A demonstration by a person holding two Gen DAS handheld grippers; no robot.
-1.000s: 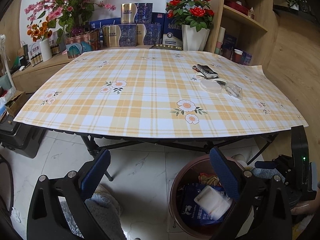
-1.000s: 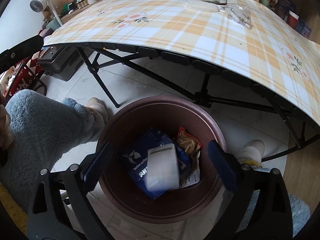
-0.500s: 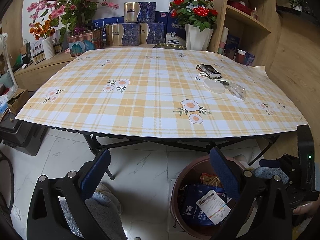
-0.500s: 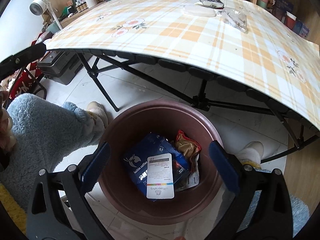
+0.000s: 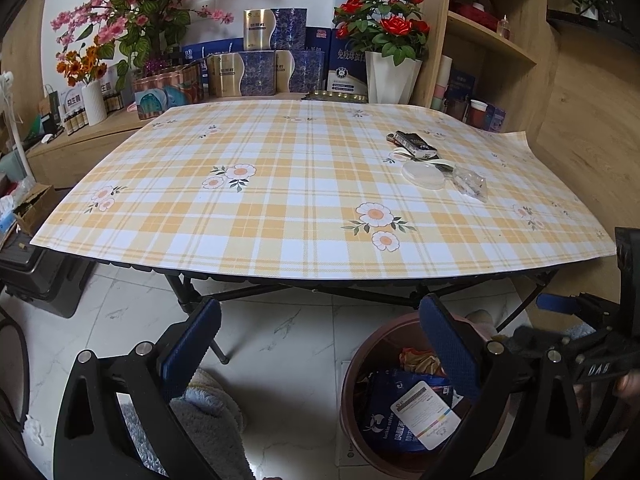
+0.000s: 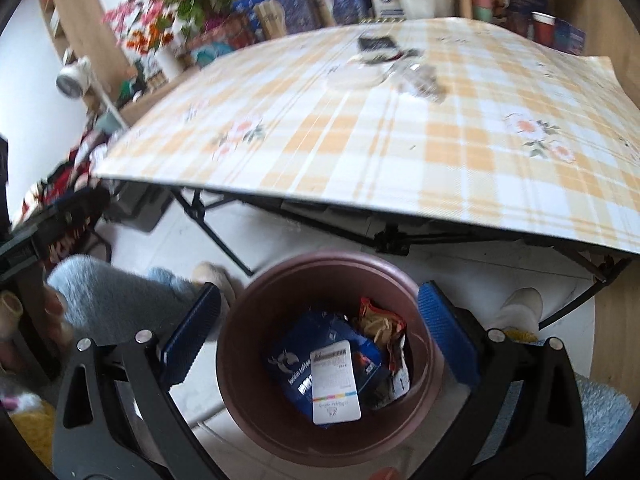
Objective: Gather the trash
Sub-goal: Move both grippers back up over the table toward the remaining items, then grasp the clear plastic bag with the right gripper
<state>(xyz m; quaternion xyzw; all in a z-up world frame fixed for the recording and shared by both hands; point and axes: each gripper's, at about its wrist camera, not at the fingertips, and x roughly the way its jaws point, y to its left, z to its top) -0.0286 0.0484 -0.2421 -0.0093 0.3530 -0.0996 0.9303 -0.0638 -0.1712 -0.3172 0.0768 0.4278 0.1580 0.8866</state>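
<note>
A brown round bin [image 6: 280,420] stands on the floor under the table's front edge and holds a blue coffee bag [image 6: 296,364], a white label packet [image 6: 334,384] and an orange wrapper [image 6: 376,322]. My right gripper [image 6: 318,336] hangs open above the bin, nothing between its fingers. My left gripper [image 5: 320,344] is open too, low before the table, with the bin [image 5: 360,360] at its right. On the table lie a dark wrapper [image 5: 414,143], a clear round lid [image 5: 424,174] and a crumpled clear bag [image 5: 470,186].
The yellow plaid tablecloth [image 5: 280,200] covers a folding table with black legs [image 5: 188,292]. Flower vases and boxes line the shelf behind it. A wooden shelving unit [image 5: 480,40] stands at the right. The person's fluffy blue-clad legs [image 6: 120,300] flank the bin. A black case [image 5: 36,276] sits at left.
The white packet has dropped from between the right gripper's fingers and settled flat in the bin. The right gripper has since tilted upward, bringing more of the table into view. The left gripper has barely moved.
</note>
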